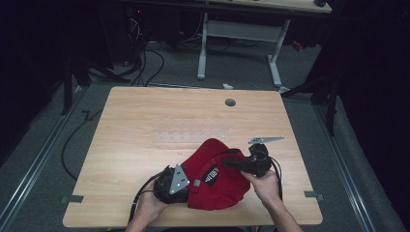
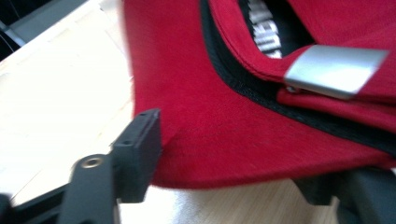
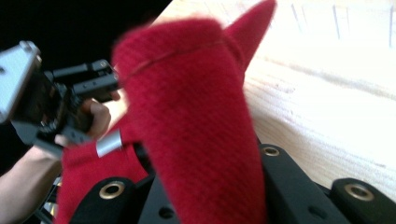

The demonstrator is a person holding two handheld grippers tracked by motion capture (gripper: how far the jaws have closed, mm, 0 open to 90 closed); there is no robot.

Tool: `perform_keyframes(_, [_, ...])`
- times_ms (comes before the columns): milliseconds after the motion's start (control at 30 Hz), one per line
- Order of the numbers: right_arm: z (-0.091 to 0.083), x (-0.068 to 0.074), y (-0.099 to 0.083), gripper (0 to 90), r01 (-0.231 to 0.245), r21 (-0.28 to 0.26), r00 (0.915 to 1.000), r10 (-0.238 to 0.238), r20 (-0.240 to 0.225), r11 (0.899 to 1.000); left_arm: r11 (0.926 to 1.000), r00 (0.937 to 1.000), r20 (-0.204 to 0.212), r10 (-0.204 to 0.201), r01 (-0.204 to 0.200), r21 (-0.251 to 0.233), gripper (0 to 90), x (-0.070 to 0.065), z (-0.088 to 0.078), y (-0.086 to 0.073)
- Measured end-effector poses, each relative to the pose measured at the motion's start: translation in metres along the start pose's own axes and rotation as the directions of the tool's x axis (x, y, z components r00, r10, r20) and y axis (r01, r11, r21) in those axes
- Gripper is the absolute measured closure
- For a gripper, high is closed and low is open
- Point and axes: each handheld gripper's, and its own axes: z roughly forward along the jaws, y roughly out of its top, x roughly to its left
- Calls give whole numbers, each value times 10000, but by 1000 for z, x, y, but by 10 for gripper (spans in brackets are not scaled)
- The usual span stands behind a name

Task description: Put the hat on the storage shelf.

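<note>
Dim room, grey carpet, white-legged desk behind wooden table

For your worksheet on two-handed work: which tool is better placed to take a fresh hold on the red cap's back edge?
Left, probably. The left tool sits at the red cap's back edge near the metal buckle, jaws either side of the fabric but not yet pressing. The right tool is already shut on a fold of the cap.

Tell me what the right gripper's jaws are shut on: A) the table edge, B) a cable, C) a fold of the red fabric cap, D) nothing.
C: in the right gripper view the red fabric cap bunches up from between the right gripper jaws.
</note>
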Motion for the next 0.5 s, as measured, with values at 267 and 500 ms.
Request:
perform_keyframes(267, [7, 3, 1, 839, -9, 135, 10000, 8, 54, 9999, 9995, 9996, 147, -247, 244, 224, 439, 2, -1, 1])
perform_keyframes(500, [8, 5, 1, 835, 38, 210, 10000, -38, 10, 9998, 9991, 9994, 294, -158, 147, 391, 567, 2, -4, 3])
